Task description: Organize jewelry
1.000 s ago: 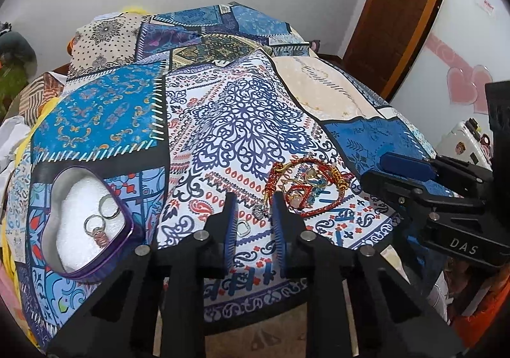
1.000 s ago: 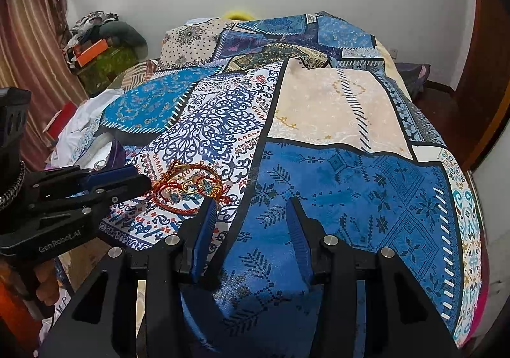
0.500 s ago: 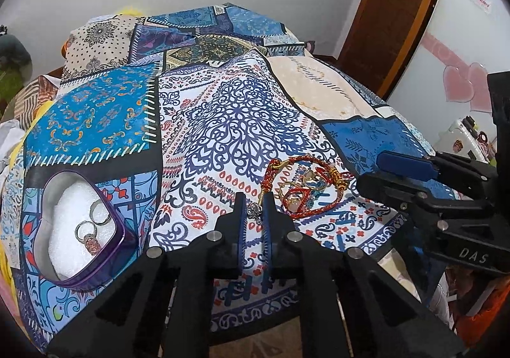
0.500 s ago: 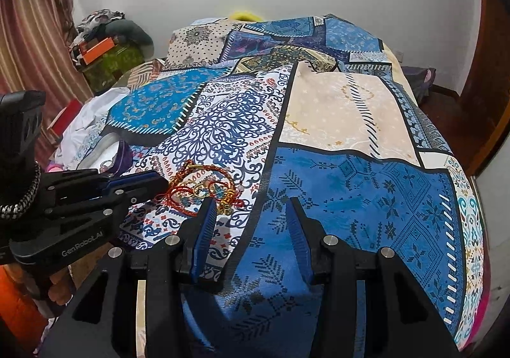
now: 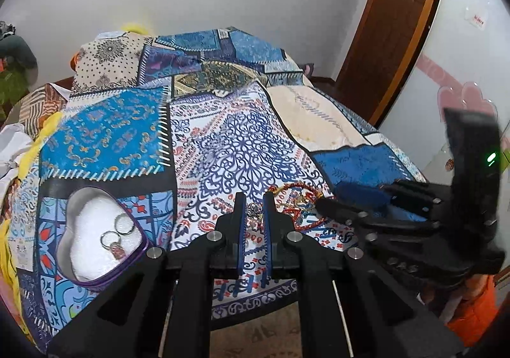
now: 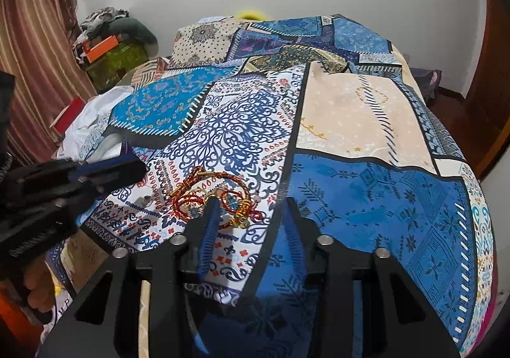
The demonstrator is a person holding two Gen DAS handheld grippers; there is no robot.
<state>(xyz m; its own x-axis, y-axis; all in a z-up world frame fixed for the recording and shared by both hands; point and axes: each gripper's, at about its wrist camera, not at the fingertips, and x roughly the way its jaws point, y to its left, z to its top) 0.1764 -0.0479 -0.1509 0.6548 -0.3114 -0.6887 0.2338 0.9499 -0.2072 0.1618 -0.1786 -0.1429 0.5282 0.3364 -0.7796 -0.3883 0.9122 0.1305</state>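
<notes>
- one bed (image 5: 223, 141) carried everything, covered by one patchwork bedspread (image 6: 366, 198) in blue, white and cream.
- two tools were in view. the left tool (image 5: 254, 210) had its two blue-padded fingers drawn together on one small silver ring charm (image 5: 254, 209), pinched between the tips just above the spread.
- the right tool (image 6: 251, 208) had its jaws closing, with a gap between the pads; its left finger lay over the edge of the bracelet tangle, and nothing was clamped between the pads.
- one tangle of red-and-gold bracelets (image 6: 216, 195) lay on the white-and-red printed patch near the foot edge of the bed, just beside the left tool's tips and touching the right tool's left finger. how many bracelets made up the tangle could not be told.
- one heart-shaped tin (image 5: 95, 230) with a purple rim sat open on the spread, well to the left of the tangle, lined with white foam.
- inside the tin lay two silver rings (image 5: 116, 230), one of them with a small pink charm attached.
- one hand (image 6: 38, 294) gripped the left tool's handle at the lower left of the right wrist view.
</notes>
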